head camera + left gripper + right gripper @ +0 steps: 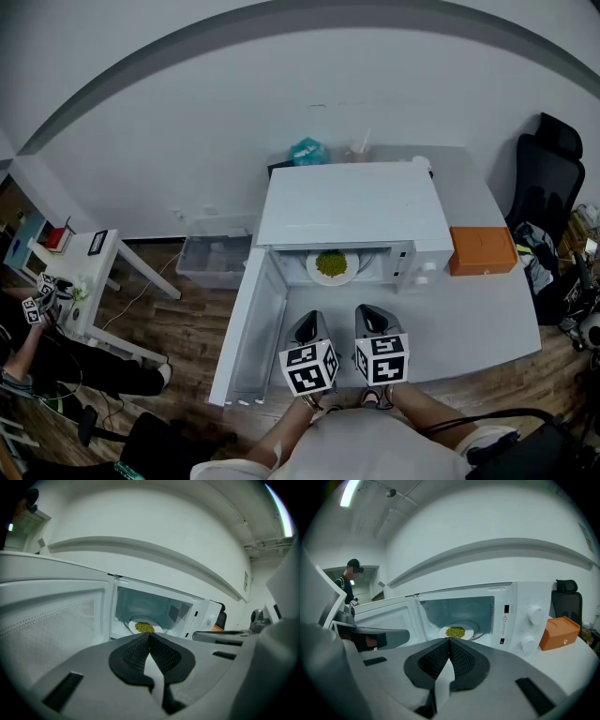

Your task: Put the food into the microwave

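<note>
Nearest: left gripper (312, 323) and right gripper (375, 315), side by side at the front edge of the grey tabletop (487, 323), both aimed at the mouth of the white box-shaped microwave oven (352, 214).

Left gripper: clenched, pads tip to tip, nothing between them. Right gripper: the same, clenched and empty.

Task item: heap of green granular food (331, 262) on a round white plate (318, 274), already on the cavity floor, roughly centred and clear of the walls. Judged: placement is done, which would explain why both grippers sit outside the opening with no load.

White hinged door (246, 323): swung fully open to the left, its leaf just beside the left gripper. Judged: it is left wide for access, and closing it is what remains.

Clearances:
- The open door bounds the left side.
- An orange rectangular box (482, 250) sits against the oven's right flank.
- There is bare tabletop in front of the control panel.
- The door's outer edge overhangs the wooden floor.
</note>
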### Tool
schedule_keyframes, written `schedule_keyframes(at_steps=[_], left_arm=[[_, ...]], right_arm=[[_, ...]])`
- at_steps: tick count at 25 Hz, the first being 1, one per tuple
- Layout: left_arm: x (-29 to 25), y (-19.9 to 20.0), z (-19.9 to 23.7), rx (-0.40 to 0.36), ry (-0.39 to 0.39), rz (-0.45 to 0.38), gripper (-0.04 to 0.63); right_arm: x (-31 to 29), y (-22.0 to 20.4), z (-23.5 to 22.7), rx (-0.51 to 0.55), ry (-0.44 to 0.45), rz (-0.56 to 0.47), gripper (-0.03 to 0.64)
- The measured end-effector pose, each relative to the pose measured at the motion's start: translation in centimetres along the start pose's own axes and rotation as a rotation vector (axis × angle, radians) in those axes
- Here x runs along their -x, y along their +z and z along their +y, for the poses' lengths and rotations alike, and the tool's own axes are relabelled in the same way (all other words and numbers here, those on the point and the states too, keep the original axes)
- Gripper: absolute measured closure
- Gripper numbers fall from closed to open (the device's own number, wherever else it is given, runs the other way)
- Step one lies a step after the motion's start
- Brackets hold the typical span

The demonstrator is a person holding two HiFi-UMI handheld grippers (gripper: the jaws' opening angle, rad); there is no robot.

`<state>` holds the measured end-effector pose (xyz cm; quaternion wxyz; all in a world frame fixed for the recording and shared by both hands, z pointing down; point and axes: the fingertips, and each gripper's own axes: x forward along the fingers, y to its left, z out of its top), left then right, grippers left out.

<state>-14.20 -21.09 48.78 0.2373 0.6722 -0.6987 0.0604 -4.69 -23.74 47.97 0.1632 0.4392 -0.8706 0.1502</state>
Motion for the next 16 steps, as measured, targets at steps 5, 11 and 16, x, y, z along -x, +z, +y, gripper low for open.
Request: schedule_keyframes(at_steps=[5, 11, 16], left_arm=[[0.1, 0.1, -0.1, 0.003, 0.001, -0.003, 0.591], [0.0, 0.0, -0.4, 0.006, 0.002, -0.004, 0.591], [0.2, -0.3, -0.9, 0.009, 0.002, 0.001, 0.591]], right_arm=[[0.2, 0.1, -0.3, -0.01, -0.011, 0.0, 0.6], [0.4, 0.1, -0.8, -0.014, -0.018, 0.001, 0.6], [0.9, -0.1, -1.2, -0.019, -0.025, 0.008, 0.6]])
